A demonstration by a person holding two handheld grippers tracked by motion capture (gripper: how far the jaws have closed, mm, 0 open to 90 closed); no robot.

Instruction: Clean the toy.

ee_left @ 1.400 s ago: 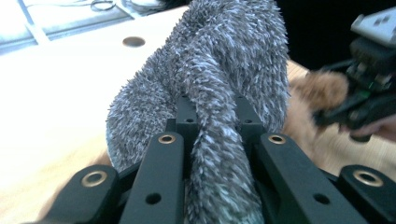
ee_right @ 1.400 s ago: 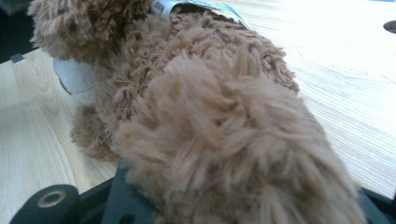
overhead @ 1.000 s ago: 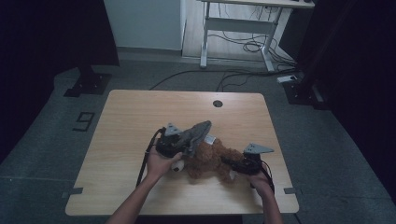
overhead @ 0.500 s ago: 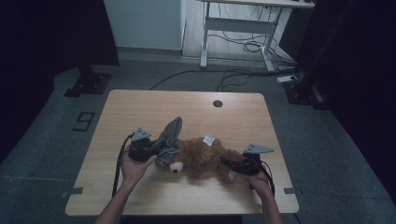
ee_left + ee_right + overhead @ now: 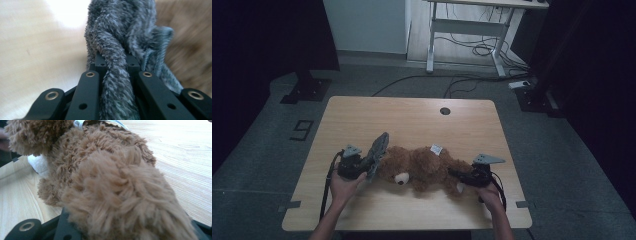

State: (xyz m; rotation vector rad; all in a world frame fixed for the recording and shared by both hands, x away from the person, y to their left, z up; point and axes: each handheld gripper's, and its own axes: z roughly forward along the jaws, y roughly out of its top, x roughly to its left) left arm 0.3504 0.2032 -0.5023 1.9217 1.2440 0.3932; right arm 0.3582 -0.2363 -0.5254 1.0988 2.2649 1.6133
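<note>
Where a pale wooden table (image 5: pixel 412 120) stands on grey floor in a dim room, a brown teddy bear (image 5: pixel 422 167) lies along its near half.
Behind it are a white desk frame (image 5: pixel 467 30) and loose cables (image 5: pixel 477 50). Both forearms reach in from the near edge: the left gripper (image 5: pixel 362 165), at the bear's head end, clamps a grey fuzzy cloth (image 5: pixel 112 50); the right gripper (image 5: pixel 464 176) grips the bear's leg (image 5: pixel 125 202), held low over the tabletop.

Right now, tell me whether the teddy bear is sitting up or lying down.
Lying down. The teddy bear stretches flat across the table, between the left gripper and the right gripper.
</note>
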